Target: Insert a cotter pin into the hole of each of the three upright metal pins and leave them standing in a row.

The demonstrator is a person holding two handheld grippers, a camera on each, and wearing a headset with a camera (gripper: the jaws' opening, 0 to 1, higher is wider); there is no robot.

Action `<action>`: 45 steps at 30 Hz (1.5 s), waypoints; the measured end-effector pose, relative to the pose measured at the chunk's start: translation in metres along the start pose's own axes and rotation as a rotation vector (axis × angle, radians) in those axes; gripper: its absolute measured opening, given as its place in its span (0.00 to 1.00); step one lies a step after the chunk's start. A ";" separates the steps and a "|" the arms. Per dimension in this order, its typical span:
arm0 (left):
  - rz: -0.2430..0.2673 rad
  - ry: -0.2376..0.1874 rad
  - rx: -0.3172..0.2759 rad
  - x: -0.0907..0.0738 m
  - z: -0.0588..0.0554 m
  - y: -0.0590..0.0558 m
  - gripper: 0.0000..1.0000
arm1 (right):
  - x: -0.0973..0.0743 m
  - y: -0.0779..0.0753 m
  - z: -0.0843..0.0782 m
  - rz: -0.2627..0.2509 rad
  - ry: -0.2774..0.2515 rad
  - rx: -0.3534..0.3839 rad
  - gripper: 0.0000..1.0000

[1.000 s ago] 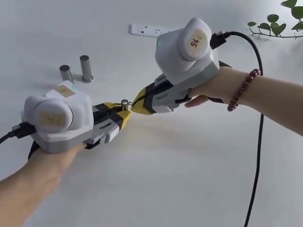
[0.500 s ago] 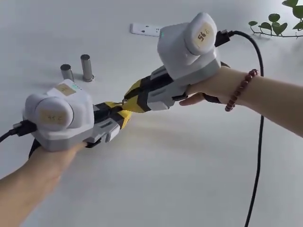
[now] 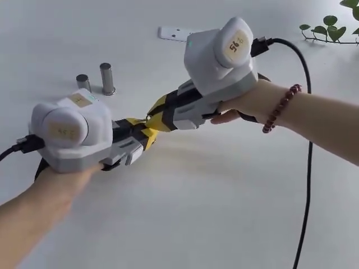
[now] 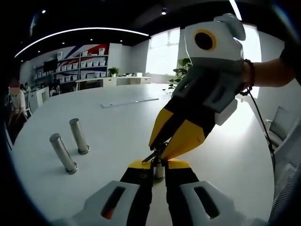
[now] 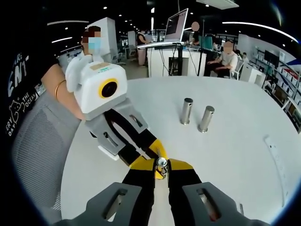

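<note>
left gripper [image 4: 159, 165] is clamped on a pin [image 4: 159, 173], and right gripper [image 4: 157, 149] is pinched shut on the cotter [image 4: 150, 157] at its top. i'd hold the pin dead steady and push straight through the hole, no twisting. other pins [image 3: 106, 78] stand well apart. right gripper's screen reads 56ish, left's is too blurry.

My left gripper [image 3: 147, 136] and right gripper [image 3: 154, 119] have matt pale-grey plastic shells, and their jaws are black and smooth yellow plastic. The pin [image 4: 159, 170] clamped in the left one is smooth bright metal — its top catches the light. The cotter pin [image 4: 149, 158] pinched in the right is thin, dull wire. At the upper left of the head view, two pins [image 3: 106, 78] have the same satin metal finish. The table [image 3: 213, 213] is smooth matt white. The cable [image 3: 307, 168] is black and rubbery — the bracelet [image 3: 279, 106] is dark red beads.
</note>
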State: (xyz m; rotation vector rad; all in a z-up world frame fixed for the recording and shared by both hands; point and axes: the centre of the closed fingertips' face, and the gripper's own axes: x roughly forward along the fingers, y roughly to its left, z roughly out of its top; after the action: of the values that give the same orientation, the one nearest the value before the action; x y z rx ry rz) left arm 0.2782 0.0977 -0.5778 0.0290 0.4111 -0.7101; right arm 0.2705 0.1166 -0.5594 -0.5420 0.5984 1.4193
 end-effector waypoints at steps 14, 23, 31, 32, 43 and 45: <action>0.015 -0.011 0.003 -0.017 0.003 0.028 0.07 | 0.021 -0.003 0.026 -0.008 -0.028 -0.035 0.04; 0.024 -0.007 -0.008 -0.026 -0.002 0.048 0.07 | 0.038 -0.005 0.038 -0.018 -0.039 -0.042 0.04; 0.039 -0.007 -0.016 -0.028 -0.005 0.058 0.07 | 0.046 -0.007 0.044 -0.024 -0.044 -0.040 0.04; 0.038 -0.010 -0.018 -0.028 -0.005 0.059 0.07 | 0.048 -0.009 0.044 -0.024 -0.041 -0.040 0.04; 0.037 -0.011 -0.042 -0.027 -0.005 0.059 0.08 | 0.046 -0.008 0.042 -0.019 -0.034 -0.039 0.05; 0.038 -0.010 -0.047 -0.027 -0.005 0.059 0.08 | 0.047 -0.008 0.042 -0.020 -0.034 -0.037 0.05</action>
State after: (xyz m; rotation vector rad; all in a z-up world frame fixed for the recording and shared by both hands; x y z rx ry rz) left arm 0.2955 0.1604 -0.5787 -0.0112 0.4164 -0.6630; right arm 0.2835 0.1790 -0.5598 -0.5508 0.5387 1.4207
